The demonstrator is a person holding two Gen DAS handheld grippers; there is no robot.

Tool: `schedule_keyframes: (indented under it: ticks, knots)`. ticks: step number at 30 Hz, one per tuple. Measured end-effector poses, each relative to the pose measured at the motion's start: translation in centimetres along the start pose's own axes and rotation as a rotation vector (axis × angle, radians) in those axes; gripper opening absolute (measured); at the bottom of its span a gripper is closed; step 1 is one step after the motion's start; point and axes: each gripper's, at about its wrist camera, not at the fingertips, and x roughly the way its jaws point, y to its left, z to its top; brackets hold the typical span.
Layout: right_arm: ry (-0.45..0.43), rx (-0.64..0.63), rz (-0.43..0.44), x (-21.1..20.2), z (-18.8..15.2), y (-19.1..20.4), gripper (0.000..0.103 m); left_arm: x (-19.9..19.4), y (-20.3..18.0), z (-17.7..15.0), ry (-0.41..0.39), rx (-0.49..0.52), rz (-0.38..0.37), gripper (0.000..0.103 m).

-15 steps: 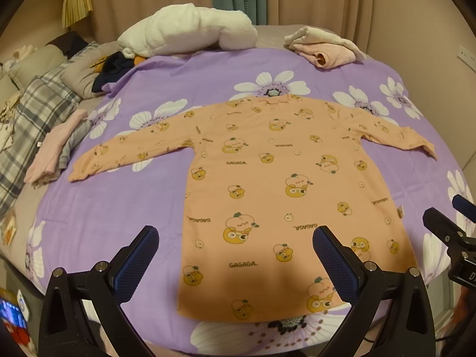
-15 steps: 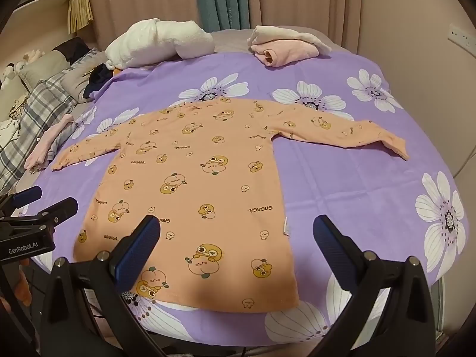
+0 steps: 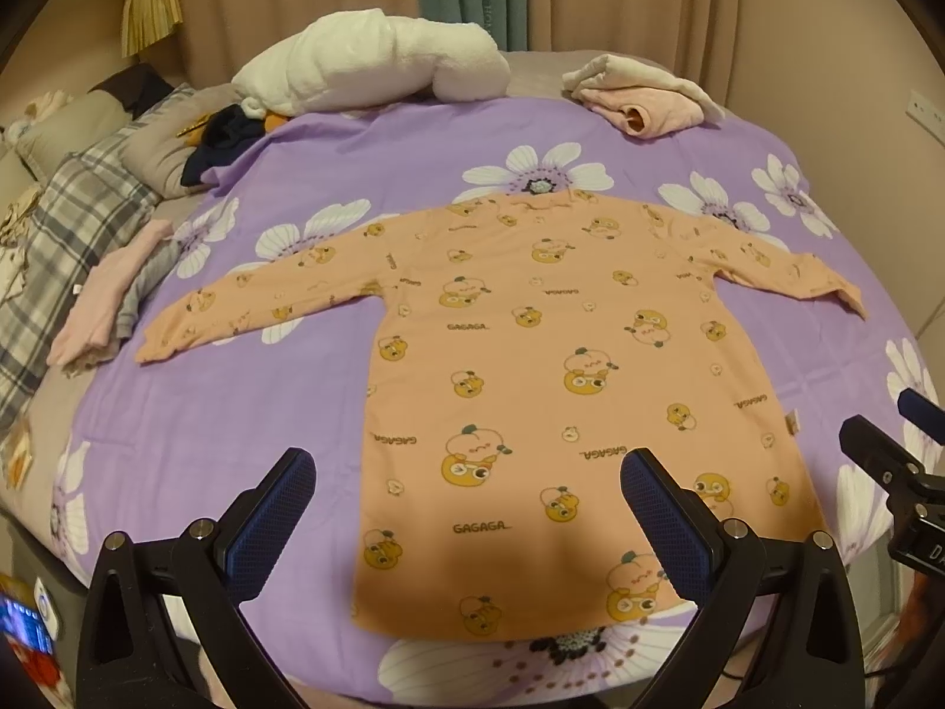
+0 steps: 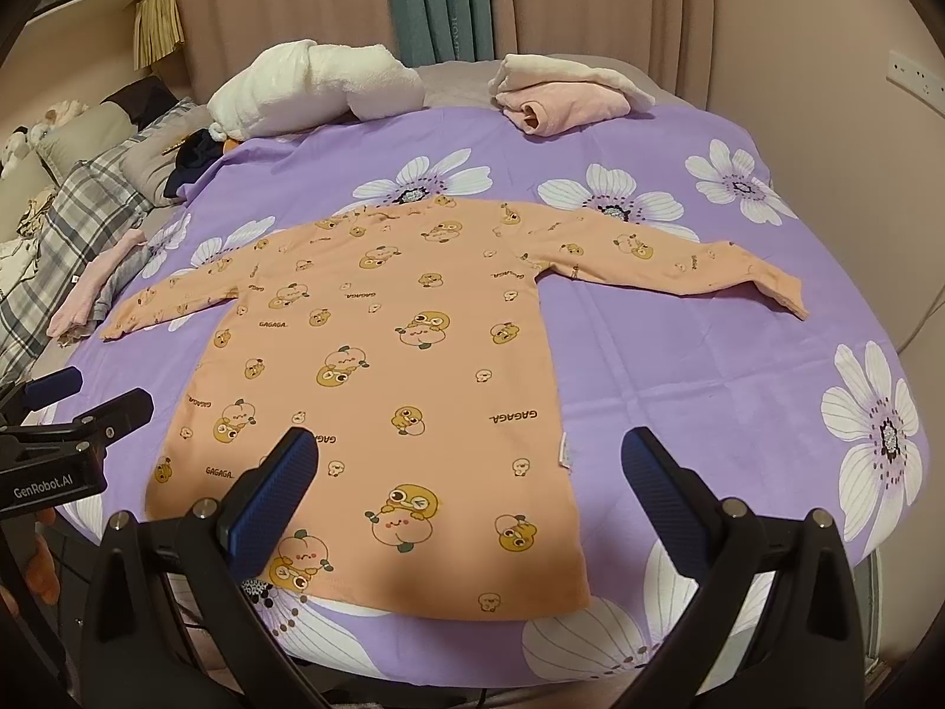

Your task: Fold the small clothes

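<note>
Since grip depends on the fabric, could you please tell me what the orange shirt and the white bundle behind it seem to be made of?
Shirt: probably thin cotton knit, matte; it lies flat with soft creases and a crisp cartoon print. White bundle: looks like plush fleece or terry, with a thick, puffy, fuzzy surface; the exact fibre cannot be told.

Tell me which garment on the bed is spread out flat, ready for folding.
The orange printed shirt, flat with both sleeves out. The pink garment at the far edge is bundled; the pink one at the left edge is already folded.
</note>
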Motion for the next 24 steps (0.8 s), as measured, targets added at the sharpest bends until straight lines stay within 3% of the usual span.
schedule_keyframes:
  ticks: [24]
  knots:
    - [0.0, -0.001, 0.001, -0.04, -0.08, 0.08, 0.103, 0.4, -0.42, -0.17, 0.009, 0.001, 0.0, 0.102]
